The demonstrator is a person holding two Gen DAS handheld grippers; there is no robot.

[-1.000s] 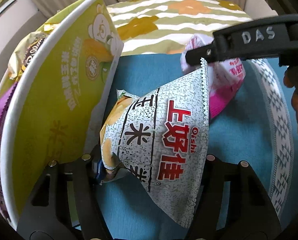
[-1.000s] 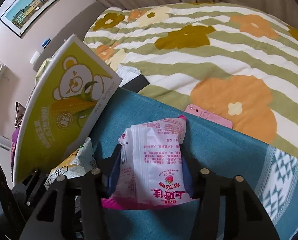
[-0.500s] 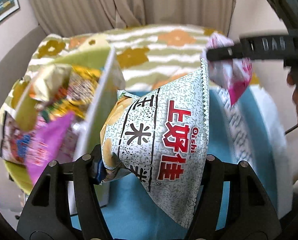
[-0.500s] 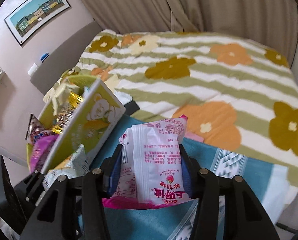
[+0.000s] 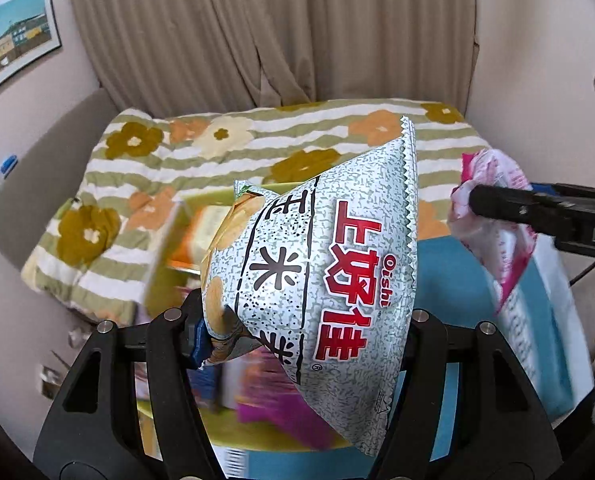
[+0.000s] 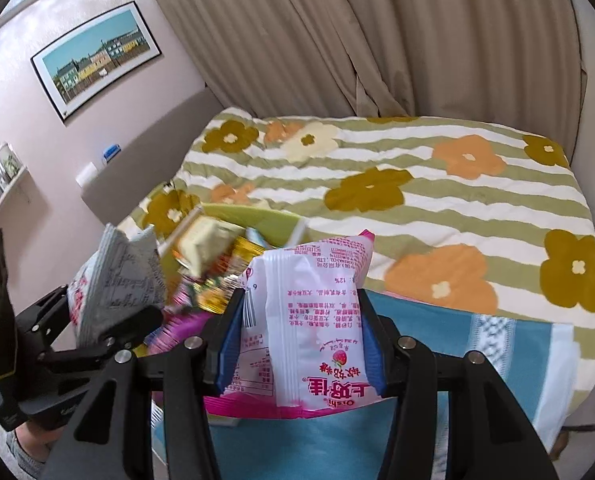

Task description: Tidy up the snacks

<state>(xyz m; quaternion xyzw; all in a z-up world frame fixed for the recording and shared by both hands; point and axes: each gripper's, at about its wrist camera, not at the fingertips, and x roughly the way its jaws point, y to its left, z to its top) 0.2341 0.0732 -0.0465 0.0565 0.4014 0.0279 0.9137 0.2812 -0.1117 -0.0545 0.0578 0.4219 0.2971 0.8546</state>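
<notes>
Left tongs (image 5: pixel 297 320) pinching a grey-speckled white foil snack bag with red Oishi lettering (image 5: pixel 321 276); bag stands between the blue-padded fingers, serrated top seam pointing up and away, held in the air above the box. Right tongs (image 6: pixel 301 340) pinching a pink-and-white plastic snack packet with a strawberry print (image 6: pixel 309 320), printing upside down in the wrist view, magenta bottom edge hanging nearest the camera. From the left wrist view the right tongs (image 5: pixel 481 200) show at the right edge, clamped on the same pink packet (image 5: pixel 493 220); from the right wrist view the left tongs (image 6: pixel 109 320) show at lower left with the speckled bag (image 6: pixel 117 276). Below and between both: a yellow-green open cardboard box (image 6: pixel 265 216) with mixed bright wrappers inside, blurred. Box sits on a teal cloth with a white patterned band (image 6: pixel 477 332), spread over a bed with a green-striped, flower-print quilt (image 6: pixel 437 184). Beige curtains (image 5: pixel 265 28) behind; framed townscape picture (image 6: pixel 97 56) on the pink wall.
</notes>
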